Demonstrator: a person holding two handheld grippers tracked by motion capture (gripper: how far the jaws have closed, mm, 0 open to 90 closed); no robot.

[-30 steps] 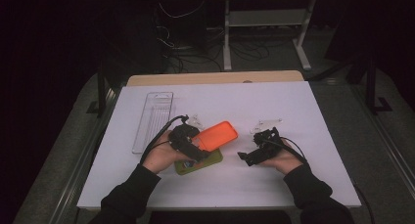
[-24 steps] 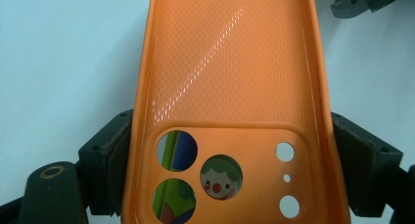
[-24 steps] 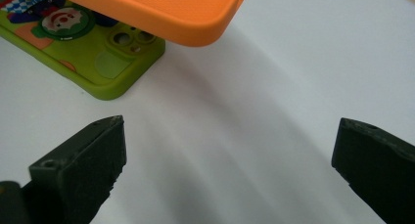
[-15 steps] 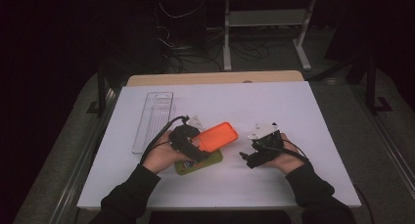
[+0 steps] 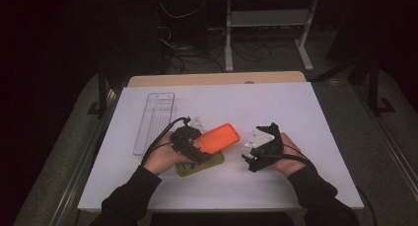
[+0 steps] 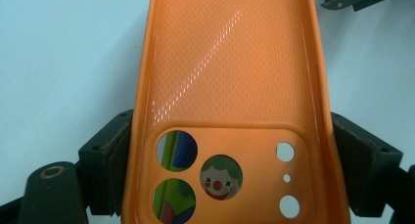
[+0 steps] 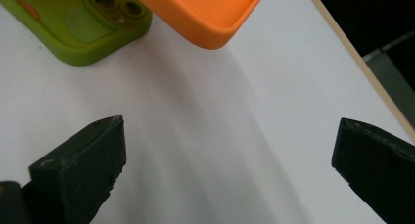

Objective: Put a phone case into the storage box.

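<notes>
The left tool [image 6: 230,150] clamps the orange case [image 6: 230,77], whose cutouts reveal a clown print; the right tool [image 7: 230,155] gapes empty.

No words, brand names or numbers can be read anywhere, not even on the orange phone case [image 6: 230,87].

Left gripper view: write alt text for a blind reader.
An orange phone case, hollow side up, sits clamped between the left claw's two black jaws. Through its camera cutouts shows a green, clown-printed surface beneath; a white table lies around.
</notes>
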